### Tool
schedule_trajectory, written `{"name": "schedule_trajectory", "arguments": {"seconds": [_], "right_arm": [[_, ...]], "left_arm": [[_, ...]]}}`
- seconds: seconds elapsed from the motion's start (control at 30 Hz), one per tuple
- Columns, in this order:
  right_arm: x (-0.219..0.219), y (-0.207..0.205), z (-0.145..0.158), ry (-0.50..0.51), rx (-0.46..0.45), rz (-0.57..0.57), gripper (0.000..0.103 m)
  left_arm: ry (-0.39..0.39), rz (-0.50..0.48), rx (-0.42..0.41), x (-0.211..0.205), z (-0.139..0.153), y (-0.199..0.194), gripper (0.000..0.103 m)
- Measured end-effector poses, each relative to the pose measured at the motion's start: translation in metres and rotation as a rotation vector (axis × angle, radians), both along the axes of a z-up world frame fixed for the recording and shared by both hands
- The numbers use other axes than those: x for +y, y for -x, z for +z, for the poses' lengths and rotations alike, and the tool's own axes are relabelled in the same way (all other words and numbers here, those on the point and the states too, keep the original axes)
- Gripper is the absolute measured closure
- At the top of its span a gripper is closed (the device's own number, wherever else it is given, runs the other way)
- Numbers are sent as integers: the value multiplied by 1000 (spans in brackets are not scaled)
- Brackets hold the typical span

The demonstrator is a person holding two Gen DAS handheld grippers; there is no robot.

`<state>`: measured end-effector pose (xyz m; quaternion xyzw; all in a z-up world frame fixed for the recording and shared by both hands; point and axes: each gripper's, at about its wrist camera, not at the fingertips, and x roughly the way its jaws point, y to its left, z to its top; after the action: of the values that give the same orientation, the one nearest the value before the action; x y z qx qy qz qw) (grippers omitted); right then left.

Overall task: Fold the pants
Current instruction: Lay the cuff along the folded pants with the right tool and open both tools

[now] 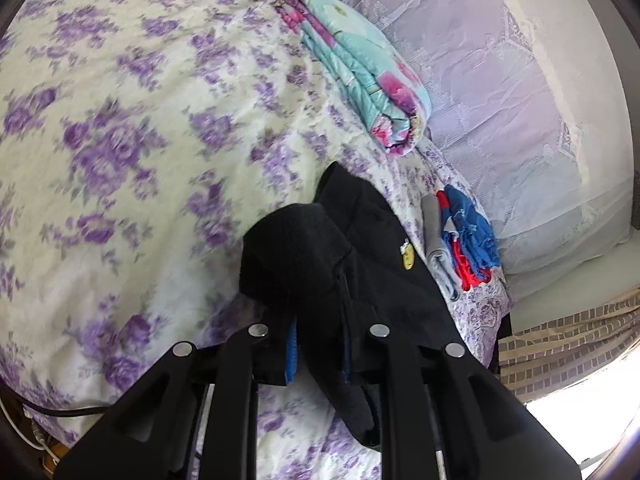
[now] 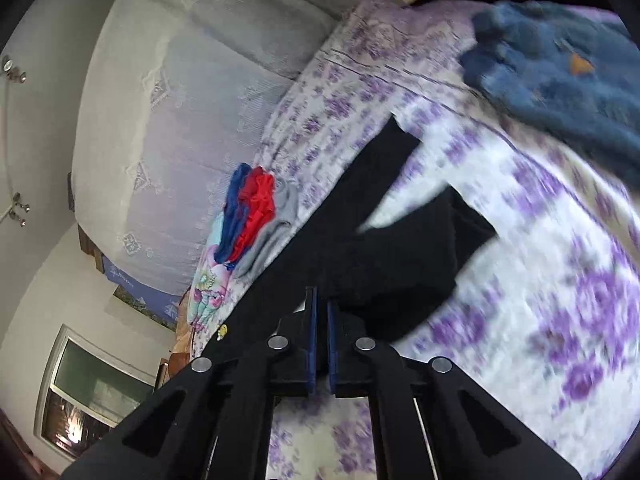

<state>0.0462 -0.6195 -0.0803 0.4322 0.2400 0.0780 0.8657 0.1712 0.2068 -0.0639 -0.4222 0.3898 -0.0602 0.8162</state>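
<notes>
Black pants (image 1: 340, 256) with a small yellow badge lie bunched on the purple-flowered bedsheet (image 1: 132, 152). My left gripper (image 1: 320, 344) is shut on a thick fold of the black pants, which drape over and between its blue-padded fingers. In the right wrist view the pants (image 2: 392, 240) stretch away across the sheet (image 2: 552, 300), both legs showing. My right gripper (image 2: 322, 336) is shut on the near edge of the pants, its blue pads almost together.
A folded turquoise and pink quilt (image 1: 356, 68) lies by the lace-covered headboard (image 1: 500, 100). A small stack of red, blue and grey clothes (image 1: 460, 236) sits next to the pants, also in the right wrist view (image 2: 256, 216). A blue fuzzy garment (image 2: 560, 76) lies farther off.
</notes>
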Motion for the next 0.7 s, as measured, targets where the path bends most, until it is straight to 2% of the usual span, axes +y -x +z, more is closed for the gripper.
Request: {"name": "schedule_trajectory", "arguments": {"seconds": [0.13, 0.2, 0.23, 0.27, 0.33, 0.43, 0.5, 0.53, 0.6, 0.63, 0.7], "right_arm": [[3, -6, 67, 90, -102, 11, 100], [-1, 5, 83, 122, -129, 0, 100], [-3, 13, 82, 135, -121, -10, 100], [-6, 21, 74, 137, -93, -19, 100], [-13, 33, 40, 110, -7, -26, 100], [-23, 49, -38, -10, 140, -40, 100], [-27, 62, -75, -74, 194, -71, 100], [-30, 68, -82, -100, 186, -81, 100], [-32, 77, -77, -98, 156, -94, 100], [-31, 79, -70, -79, 143, -92, 100], [-28, 78, -55, -32, 129, -83, 100]], "left_arm": [[-8, -19, -132, -4, 53, -5, 88], [-20, -27, -181, -5, 70, 3, 88], [-21, -31, -190, -5, 71, 8, 88], [-24, -37, -187, -4, 68, 12, 88], [-25, -42, -127, -1, 44, 20, 88], [28, -49, 15, 5, -15, 27, 88], [66, -34, 83, 10, -46, 34, 88], [104, -33, 91, 13, -56, 38, 88], [157, -26, 79, 20, -60, 44, 88], [163, -28, 73, 21, -57, 44, 88], [126, -39, 63, 18, -46, 44, 88]]}}
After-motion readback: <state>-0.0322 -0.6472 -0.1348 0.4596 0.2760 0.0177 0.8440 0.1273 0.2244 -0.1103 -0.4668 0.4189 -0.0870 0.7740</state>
